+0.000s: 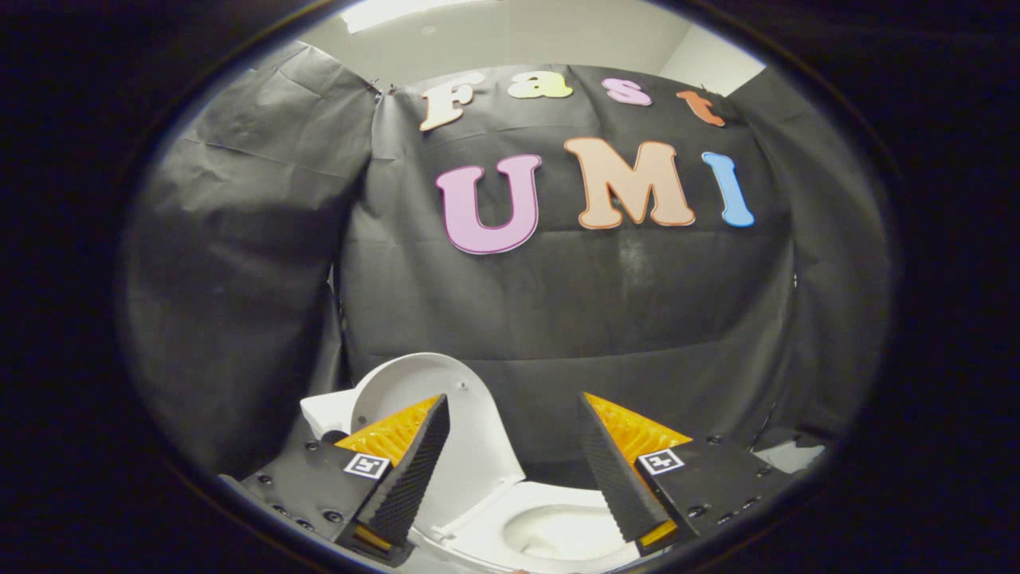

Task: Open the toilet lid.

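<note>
The toilet lid is seen raised, leaning back toward the cistern and the black cloth wall, with the bowl open below. The jaws are spread wide and nothing is pinched; the lid stands beyond and partly behind the left finger, apart from both. The lift appears done, so a slow, straight withdrawal is judged best, lest the lid be nudged forward.

gripper view | above toilet | facing booth wall | close
</note>
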Demonstrator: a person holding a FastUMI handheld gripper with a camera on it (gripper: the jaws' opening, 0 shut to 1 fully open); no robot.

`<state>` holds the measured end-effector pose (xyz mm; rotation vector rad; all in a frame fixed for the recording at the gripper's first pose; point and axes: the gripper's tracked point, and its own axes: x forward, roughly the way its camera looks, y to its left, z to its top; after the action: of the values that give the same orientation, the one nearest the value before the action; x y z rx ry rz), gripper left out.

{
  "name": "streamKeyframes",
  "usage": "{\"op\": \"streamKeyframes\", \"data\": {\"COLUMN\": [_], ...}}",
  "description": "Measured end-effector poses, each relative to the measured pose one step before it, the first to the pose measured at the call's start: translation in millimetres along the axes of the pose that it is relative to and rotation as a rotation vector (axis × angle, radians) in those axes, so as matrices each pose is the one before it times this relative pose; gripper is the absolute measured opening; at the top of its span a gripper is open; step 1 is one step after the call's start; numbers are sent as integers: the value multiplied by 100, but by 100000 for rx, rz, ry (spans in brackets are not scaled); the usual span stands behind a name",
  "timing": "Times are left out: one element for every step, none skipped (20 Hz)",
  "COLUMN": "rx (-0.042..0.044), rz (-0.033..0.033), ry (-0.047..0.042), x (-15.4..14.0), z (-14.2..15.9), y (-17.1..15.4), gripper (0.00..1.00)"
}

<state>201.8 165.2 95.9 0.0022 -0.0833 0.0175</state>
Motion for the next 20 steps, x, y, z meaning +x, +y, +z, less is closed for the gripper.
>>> {"op": "streamKeyframes", "data": {"rx": [-2016,-1757,-1662,-1743,-1508,-1078,-850,-1009,-1442,-1678,-1329,-133,203,-253,-1023,-1142,-874,-292,-119,-52], "rz": [-1289,-729,145,322,366,579,230,793,454,445,1265,1631,1251,282,11,-79,318,519,36,-967], "ry": [-382,-233,-112,-139,-687,-876,-823,-678,-403,211,349,64,180,553,277,304,383,1134,1289,1304], "x": [-333,-257,-304,-373,-318,-1090,-336,-330,-441,-358,-360,-374,-416,-437,-515,428,-502,-804,-600,-618], "z": [367,324,221,202,242,-671,258,152,15,-157,-221,-174,-393,-472,-474,405,-530,-605,-666,-855], "y": [-1084,-857,-677,-576,-562,597,-710,-381,-508,-539,-411,-239,-385,-442,-510,-1841,-624,-402,-487,-768], "gripper": [97,97,97,97,97,97,97,97,97,97,97,96,96,95,95,95,95,96,96,96]}}
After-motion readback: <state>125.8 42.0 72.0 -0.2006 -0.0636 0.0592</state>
